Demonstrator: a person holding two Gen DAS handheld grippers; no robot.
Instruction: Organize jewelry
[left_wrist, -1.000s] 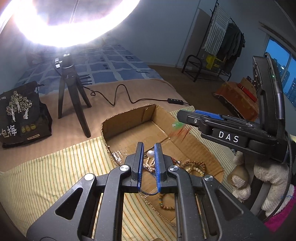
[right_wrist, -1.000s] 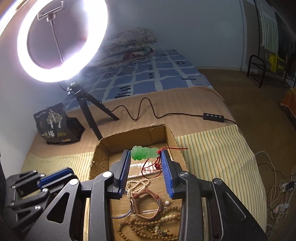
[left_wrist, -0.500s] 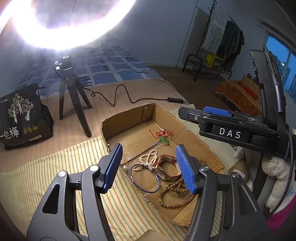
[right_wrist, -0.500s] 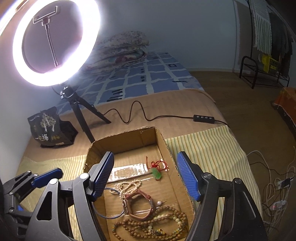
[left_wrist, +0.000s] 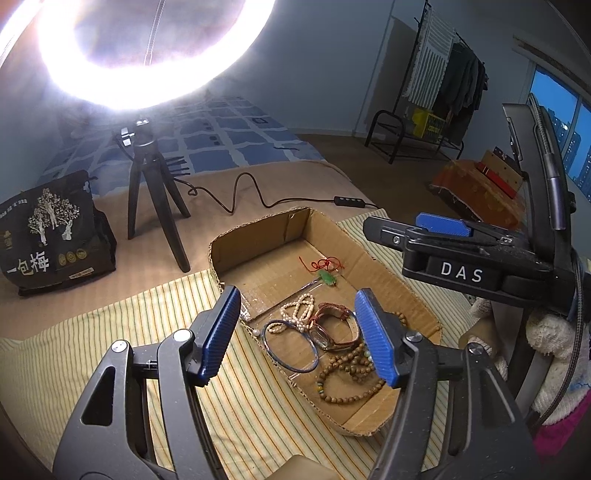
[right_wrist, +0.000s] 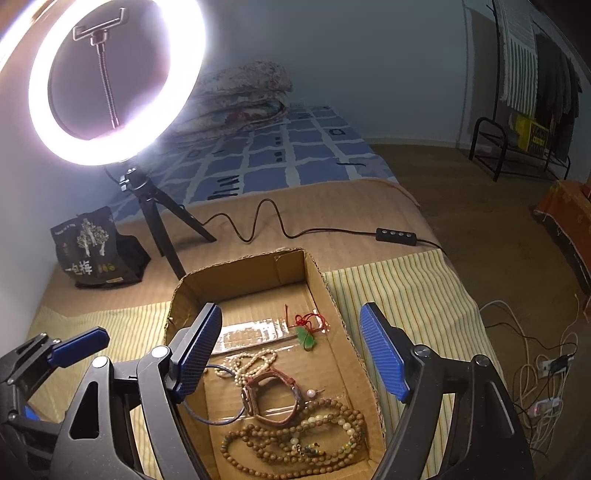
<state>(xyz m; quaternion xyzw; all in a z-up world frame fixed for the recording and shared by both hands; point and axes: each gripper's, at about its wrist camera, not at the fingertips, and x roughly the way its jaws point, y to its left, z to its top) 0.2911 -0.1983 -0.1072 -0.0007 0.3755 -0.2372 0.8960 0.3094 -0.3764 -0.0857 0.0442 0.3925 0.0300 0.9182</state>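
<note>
Above the cardboard box's rim, both grippers gape.

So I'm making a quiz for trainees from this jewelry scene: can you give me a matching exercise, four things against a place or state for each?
Things:
1. green pendant
2. wooden bead strand
3. watch
4. left tool

Places or states:
a. near end of the cardboard box
b. open, holding nothing
c. on a red cord, toward the far end of the box
d. mid-box, brown strap

Pairs: 1-c, 2-a, 3-d, 4-b
</note>
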